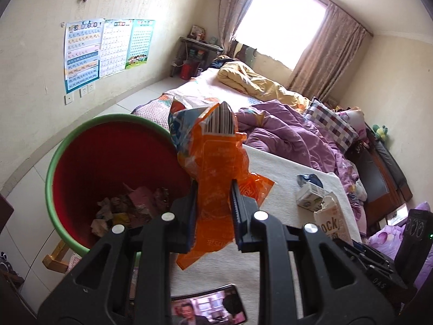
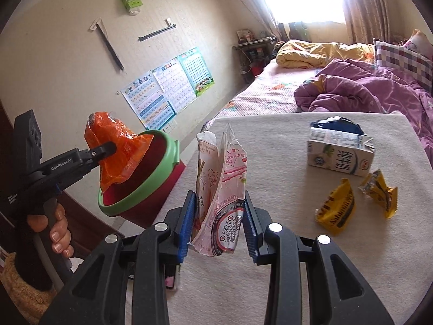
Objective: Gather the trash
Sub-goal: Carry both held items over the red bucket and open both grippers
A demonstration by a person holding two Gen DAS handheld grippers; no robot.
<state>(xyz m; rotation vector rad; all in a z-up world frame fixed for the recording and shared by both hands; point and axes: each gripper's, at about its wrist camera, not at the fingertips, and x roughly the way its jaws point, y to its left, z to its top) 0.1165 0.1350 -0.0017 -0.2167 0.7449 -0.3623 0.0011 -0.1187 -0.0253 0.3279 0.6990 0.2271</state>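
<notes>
Your left gripper [image 1: 213, 211] clenches an orange wrapper [image 1: 216, 168] beside the part-filled bin [image 1: 54, 168]; your right gripper [image 2: 219, 224] grasps a pink packet [image 2: 224, 189]. Milk carton [image 2: 341, 154] and yellow wrappers [image 2: 338, 208] remain.

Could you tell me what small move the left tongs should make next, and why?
Probably shift the left tongs a little further over the red bin, then open. They grip the orange wrapper, which the right wrist view shows at the bin's green rim rather than clearly above its opening.
</notes>
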